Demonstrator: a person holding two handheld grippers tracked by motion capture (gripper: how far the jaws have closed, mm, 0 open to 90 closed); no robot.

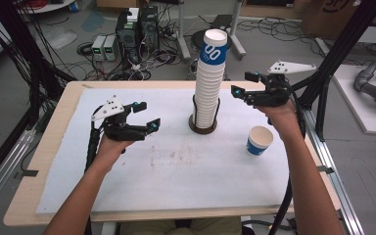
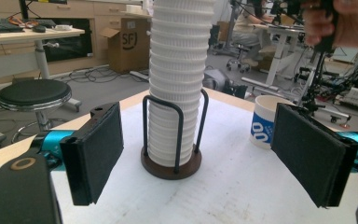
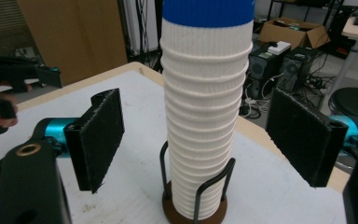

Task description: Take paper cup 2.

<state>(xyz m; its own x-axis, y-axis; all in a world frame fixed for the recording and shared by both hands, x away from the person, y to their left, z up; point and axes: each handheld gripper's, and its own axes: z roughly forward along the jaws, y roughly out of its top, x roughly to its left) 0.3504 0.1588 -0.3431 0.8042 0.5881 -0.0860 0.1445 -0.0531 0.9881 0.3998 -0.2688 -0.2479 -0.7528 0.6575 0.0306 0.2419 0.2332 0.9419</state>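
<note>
The left gripper (image 1: pixel 144 116) hovered over the left part of the white-covered desk (image 1: pixel 127 196), its jaws spread wide with nothing between them, aimed toward the stack of paper cups (image 1: pixel 210 81) and well apart from it. That tall stack stood upright in a black wire holder (image 1: pixel 203 125) on a round dark base near the desk's middle. Right of the stack, the right gripper (image 1: pixel 245 84) was raised near the stack's upper half, jaws likewise wide open and empty. A single blue-and-white cup (image 1: pixel 260 140) stood upright on the desk below the right hand.
</note>
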